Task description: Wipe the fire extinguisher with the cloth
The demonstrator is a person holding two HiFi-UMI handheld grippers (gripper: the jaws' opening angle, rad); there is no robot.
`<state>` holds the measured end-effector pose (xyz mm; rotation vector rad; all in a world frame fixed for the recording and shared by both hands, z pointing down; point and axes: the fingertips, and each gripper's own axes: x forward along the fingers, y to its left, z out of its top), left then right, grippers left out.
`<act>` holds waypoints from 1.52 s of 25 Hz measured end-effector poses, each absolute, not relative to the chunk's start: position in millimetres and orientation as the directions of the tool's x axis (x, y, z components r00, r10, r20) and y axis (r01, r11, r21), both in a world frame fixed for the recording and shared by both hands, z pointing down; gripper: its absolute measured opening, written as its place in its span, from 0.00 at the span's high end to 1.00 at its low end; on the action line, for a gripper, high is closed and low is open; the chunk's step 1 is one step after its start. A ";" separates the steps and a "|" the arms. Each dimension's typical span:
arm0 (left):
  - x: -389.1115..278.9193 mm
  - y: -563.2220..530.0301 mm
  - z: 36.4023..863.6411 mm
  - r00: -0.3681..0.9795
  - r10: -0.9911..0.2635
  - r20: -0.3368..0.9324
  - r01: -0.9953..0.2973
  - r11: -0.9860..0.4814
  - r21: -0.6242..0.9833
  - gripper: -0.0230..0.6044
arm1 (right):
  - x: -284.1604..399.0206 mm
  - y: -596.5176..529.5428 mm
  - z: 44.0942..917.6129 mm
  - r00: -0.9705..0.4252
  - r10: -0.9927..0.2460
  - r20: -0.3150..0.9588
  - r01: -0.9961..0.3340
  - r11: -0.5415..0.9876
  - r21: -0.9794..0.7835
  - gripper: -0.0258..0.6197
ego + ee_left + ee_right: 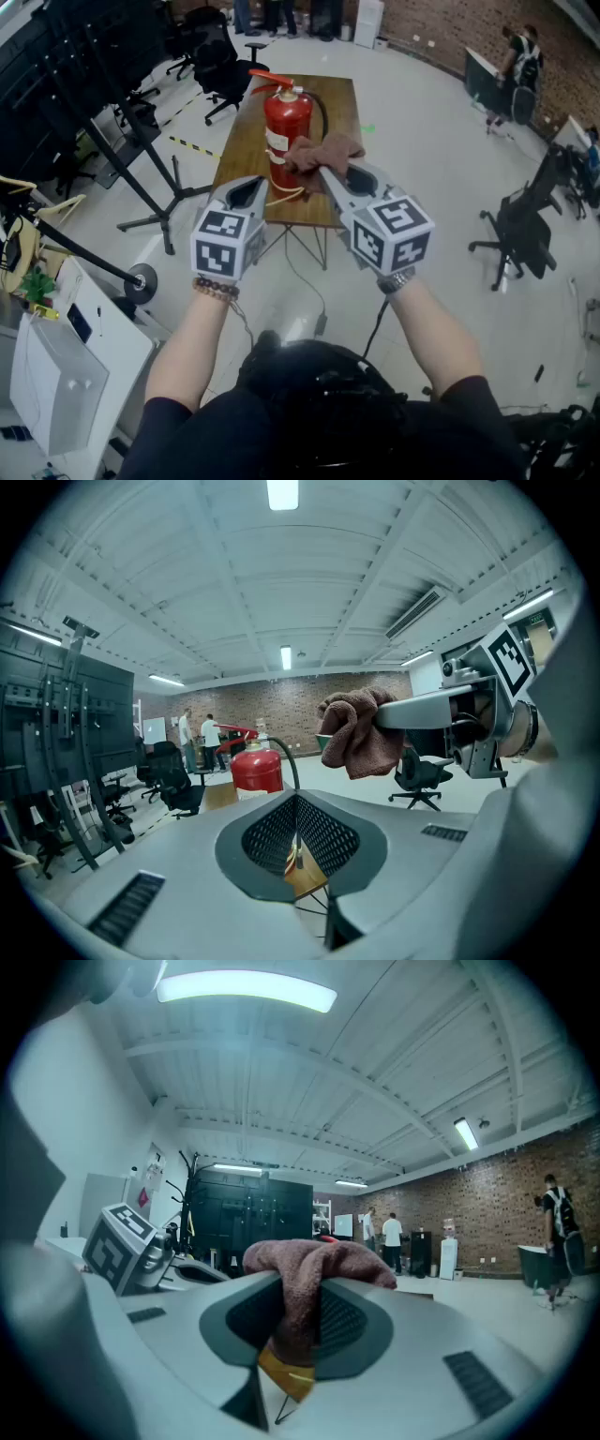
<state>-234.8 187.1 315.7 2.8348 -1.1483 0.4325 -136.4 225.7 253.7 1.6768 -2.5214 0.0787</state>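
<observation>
With my right gripper (328,172) clamped on the bunched cloth (322,152) just right of the upright fire extinguisher (286,127) on the table (337,103), and my left gripper (253,184) shut and empty just short of it, I fear a hard sideways wipe could topple the extinguisher, since nothing braces it.

Wooden table (242,150), office chair (516,230), possibly tripod (157,204)
</observation>
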 end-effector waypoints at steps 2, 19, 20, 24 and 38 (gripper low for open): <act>-239.8 164.8 317.6 0.691 -0.668 0.278 -0.683 -0.728 -0.052 0.96 | -140.8 201.5 252.9 -0.376 -0.918 0.124 -0.924 0.381 0.020 0.80; -271.0 -3.2 338.1 0.778 -0.553 0.297 -0.582 -0.813 0.012 0.96 | -160.9 18.3 254.2 -0.247 -0.952 0.182 -0.967 0.255 0.019 0.80; -270.8 -8.4 339.3 0.784 -0.544 0.300 -0.574 -0.819 0.014 0.96 | -160.1 11.9 254.0 -0.239 -0.953 0.185 -0.969 0.247 0.018 0.80; -270.1 -28.4 341.9 0.797 -0.522 0.304 -0.552 -0.834 0.015 0.96 | -154.0 -7.4 254.0 -0.211 -0.955 0.208 -0.975 0.220 0.020 0.80; -254.5 -57.2 356.3 0.823 -0.475 0.313 -0.511 -0.858 0.042 0.96 | -141.0 -34.0 266.9 -0.189 -0.941 0.282 -0.976 0.212 0.052 0.81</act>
